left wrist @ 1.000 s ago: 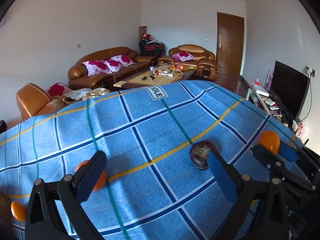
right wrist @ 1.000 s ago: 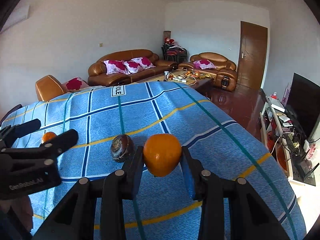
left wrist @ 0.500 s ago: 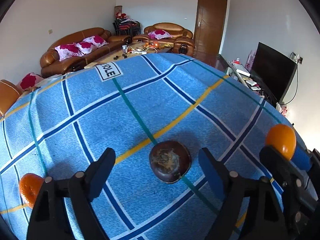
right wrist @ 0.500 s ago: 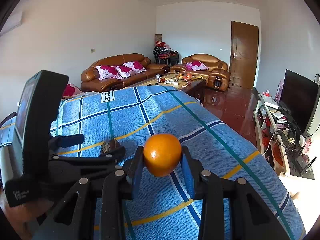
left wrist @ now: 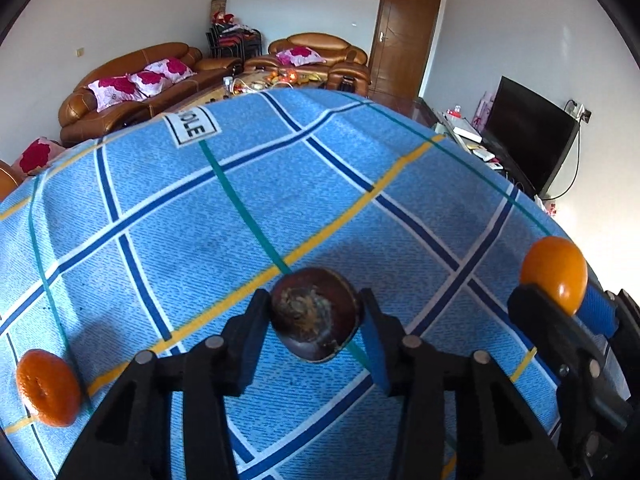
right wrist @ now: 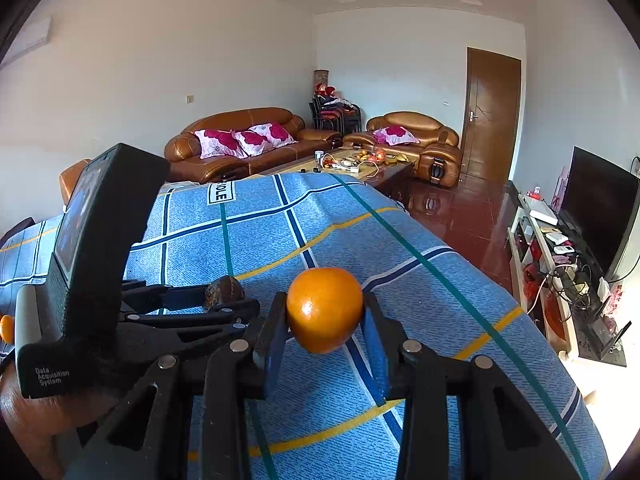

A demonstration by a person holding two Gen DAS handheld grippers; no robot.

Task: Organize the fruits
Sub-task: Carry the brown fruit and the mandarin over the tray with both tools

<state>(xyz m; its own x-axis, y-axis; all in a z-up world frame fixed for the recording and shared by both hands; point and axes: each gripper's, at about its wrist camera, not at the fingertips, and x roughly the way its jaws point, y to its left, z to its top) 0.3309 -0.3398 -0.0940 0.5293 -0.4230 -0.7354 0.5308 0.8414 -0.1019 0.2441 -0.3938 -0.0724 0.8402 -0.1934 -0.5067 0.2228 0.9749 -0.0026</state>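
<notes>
The blue checked cloth [left wrist: 280, 184] is lying wide and bare ahead of both grippers, so there is lots of room there. The left gripper [left wrist: 316, 320] is closing around a dark brown fruit [left wrist: 314, 314], filling that spot. The right gripper [right wrist: 325, 328] is sitting close beside it, holding an orange [right wrist: 325, 309] and blocking that side. A small orange [left wrist: 47, 388] is resting near the left edge.
</notes>
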